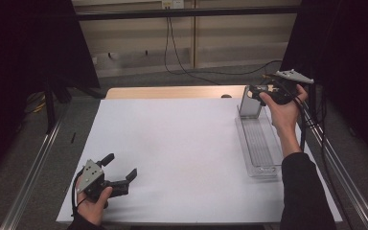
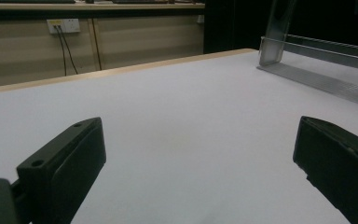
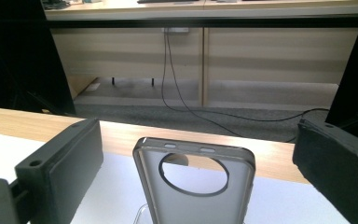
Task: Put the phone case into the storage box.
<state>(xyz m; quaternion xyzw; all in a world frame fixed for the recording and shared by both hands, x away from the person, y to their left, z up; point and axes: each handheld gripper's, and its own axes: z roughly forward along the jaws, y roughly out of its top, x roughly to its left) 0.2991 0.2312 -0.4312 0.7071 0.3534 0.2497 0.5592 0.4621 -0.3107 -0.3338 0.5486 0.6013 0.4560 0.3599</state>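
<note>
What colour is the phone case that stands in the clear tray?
The phone case is translucent grey with a darker rim, shown best in the right gripper view.

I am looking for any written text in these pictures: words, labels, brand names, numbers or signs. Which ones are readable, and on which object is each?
None can be read.
Phone case: no print shows on it, just a round camera hole.
Clear tray: no label shows.
Wall socket plate: any marks are too small and blurred to read.
Left tongs and right tongs: no lettering shows on them.
</note>
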